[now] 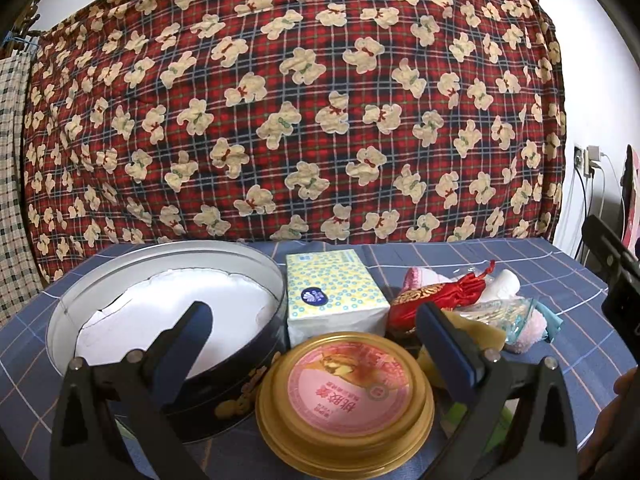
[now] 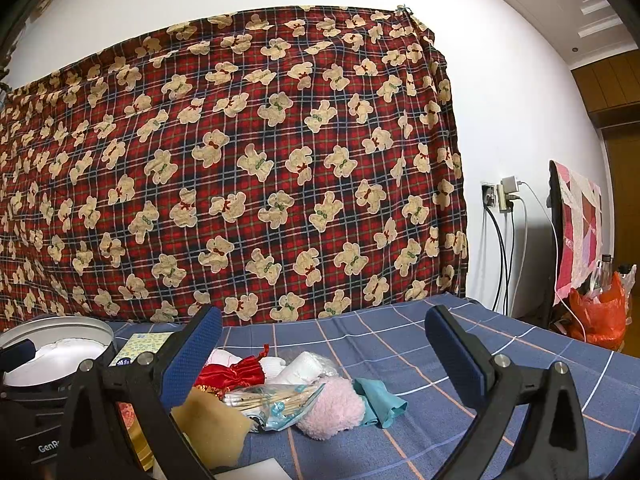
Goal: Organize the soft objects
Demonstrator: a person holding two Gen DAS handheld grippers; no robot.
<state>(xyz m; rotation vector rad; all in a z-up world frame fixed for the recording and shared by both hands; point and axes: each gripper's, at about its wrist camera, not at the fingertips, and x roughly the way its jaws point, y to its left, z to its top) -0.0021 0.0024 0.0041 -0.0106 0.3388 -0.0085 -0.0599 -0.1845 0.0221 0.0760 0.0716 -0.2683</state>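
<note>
Nearest the left gripper point(image 1: 312, 344), whose fingers point(image 1: 444, 348) stand spread and empty, sits a round gold-rimmed lid point(image 1: 346, 394) with a glossy pink label; left of it is an open round metal tin point(image 1: 160, 320), behind it a blocky dotted tissue pack point(image 1: 334, 294). Right of the lid, soft things lie heaped on the blue checked worktop point(image 2: 460, 364): a tan sponge point(image 2: 214, 420), fluffy pink puff point(image 2: 332, 408), teal cloth point(image 2: 378, 402) and shiny red satin pouch point(image 2: 234, 372). The right gripper point(image 2: 324, 344), fingers point(image 2: 456, 348) wide apart and empty, hovers over the heap, with a bear-print plaid blanket point(image 2: 240, 160) hanging beyond.

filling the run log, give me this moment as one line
left gripper: open, empty | right gripper: open, empty | fluffy pink pouf: on blue checked cloth | round metal tin: open
</note>
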